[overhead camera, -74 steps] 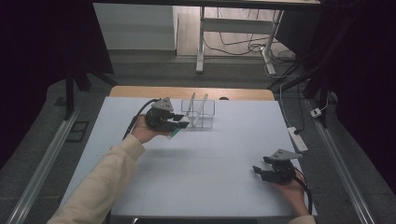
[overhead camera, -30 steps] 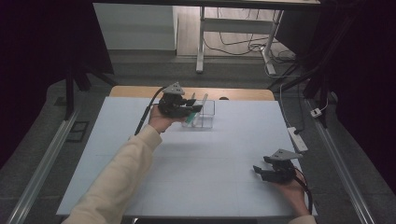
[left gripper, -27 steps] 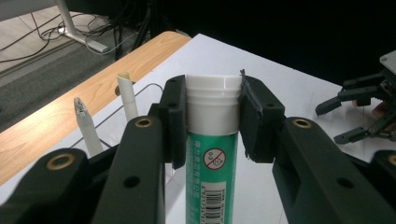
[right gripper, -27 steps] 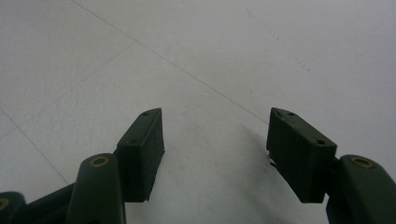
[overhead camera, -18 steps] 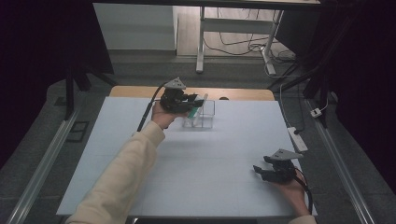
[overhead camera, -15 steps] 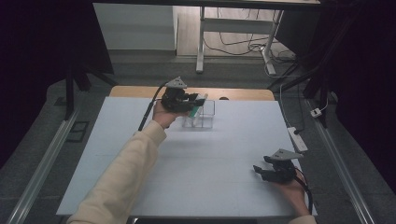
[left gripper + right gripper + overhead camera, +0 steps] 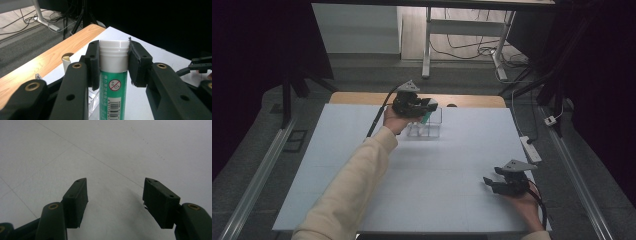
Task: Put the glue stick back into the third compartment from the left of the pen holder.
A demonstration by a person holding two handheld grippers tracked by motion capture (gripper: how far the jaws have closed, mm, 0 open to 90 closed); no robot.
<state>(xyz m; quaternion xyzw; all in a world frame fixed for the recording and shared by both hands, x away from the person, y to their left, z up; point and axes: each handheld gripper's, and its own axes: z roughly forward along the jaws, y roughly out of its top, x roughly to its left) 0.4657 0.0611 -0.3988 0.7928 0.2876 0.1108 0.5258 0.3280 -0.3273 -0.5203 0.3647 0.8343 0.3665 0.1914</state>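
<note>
While left tongs (image 7: 113,65) pinch glue stick (image 7: 113,82), white cap leads; right tongs (image 7: 115,202) spread.

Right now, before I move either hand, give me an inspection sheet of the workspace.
Surface: white table top, bare around the right gripper; wooden strip along the far edge.
Job's things: green glue stick with white cap; clear plastic organizer under it.
Clutter: cardboard tube beside the organizer.
Grippers: left gripper shut on the cap; right gripper open, nothing between its jaws.
Cables: black lead from left gripper; white power strip at right edge.
Surroundings: desk frame, floor cables behind.
</note>
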